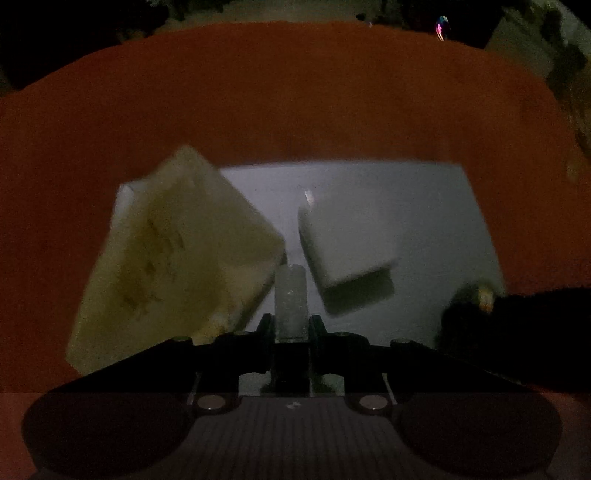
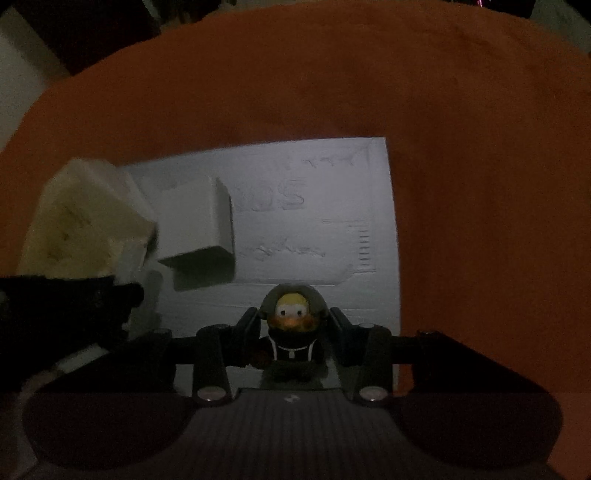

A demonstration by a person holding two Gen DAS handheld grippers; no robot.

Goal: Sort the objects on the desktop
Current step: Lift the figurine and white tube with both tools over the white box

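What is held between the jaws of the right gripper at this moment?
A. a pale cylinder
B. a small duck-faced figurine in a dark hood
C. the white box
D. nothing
B: in the right wrist view the right gripper has its jaws closed on the small hooded figurine with a yellow face, above the white sheet; the pale cylinder sits in the left gripper.

An orange cloth (image 2: 461,110) covers the surface and fills most of both views. Beyond its far edge lies dim, dark background, with one small pink-and-blue light (image 1: 440,23) at the upper right, too small to identify.
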